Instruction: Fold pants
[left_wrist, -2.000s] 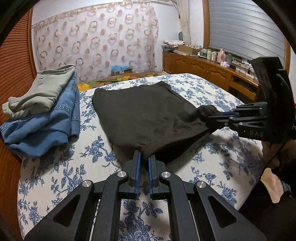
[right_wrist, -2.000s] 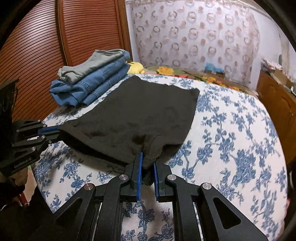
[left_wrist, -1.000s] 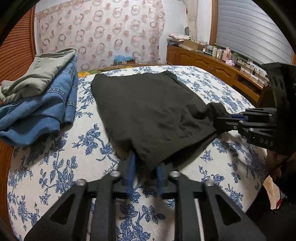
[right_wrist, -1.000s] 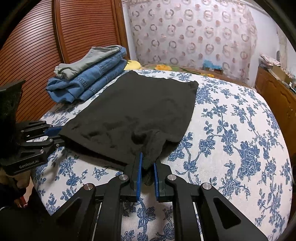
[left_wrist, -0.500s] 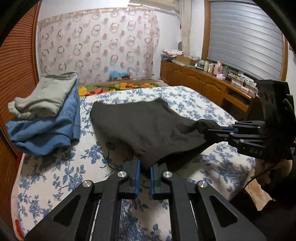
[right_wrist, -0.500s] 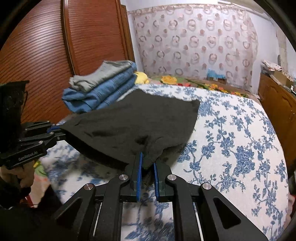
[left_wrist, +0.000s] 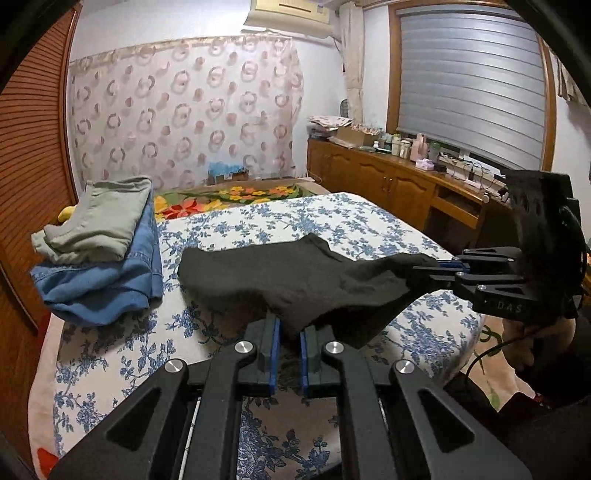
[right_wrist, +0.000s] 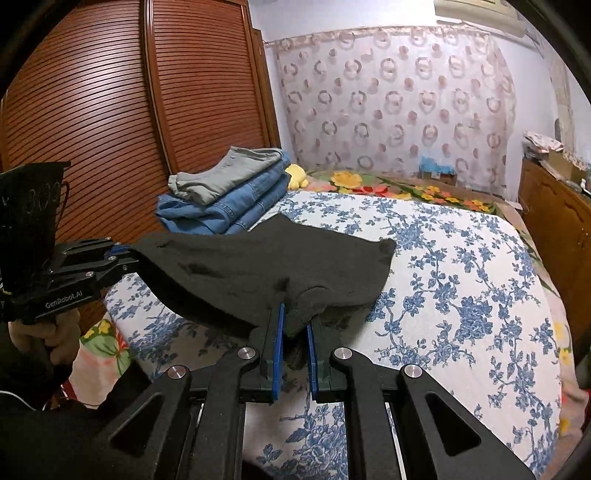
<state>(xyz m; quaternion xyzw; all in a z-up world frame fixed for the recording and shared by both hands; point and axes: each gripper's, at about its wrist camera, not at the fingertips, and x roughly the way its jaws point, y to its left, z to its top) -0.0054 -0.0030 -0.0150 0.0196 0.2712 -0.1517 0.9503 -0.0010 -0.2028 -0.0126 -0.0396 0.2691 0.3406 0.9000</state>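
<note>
Between the jaws of the left gripper (left_wrist: 289, 345), the black pants (left_wrist: 295, 277) are matt, slightly fuzzy knit cloth. Beyond them lies the smooth printed cotton bedsheet (left_wrist: 351, 218); left, coarse blue denim jeans (left_wrist: 110, 284) before a glossy ribbed wooden wardrobe (right_wrist: 110, 92).

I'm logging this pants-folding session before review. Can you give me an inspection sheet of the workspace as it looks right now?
Surface: bed with a blue floral sheet, near edge facing the person.
Job's things: black pants, near end lifted off the sheet, far end resting on it.
Clutter: folded stack of blue jeans with a grey-green garment on top, by the wooden wardrobe; a yellow soft toy behind it.
Grippers: left gripper and right gripper each shut on a near corner of the pants.
Cables: a thin cable hangs below the right gripper.
Surroundings: patterned curtain, wooden sideboard with bottles, closed blind.
</note>
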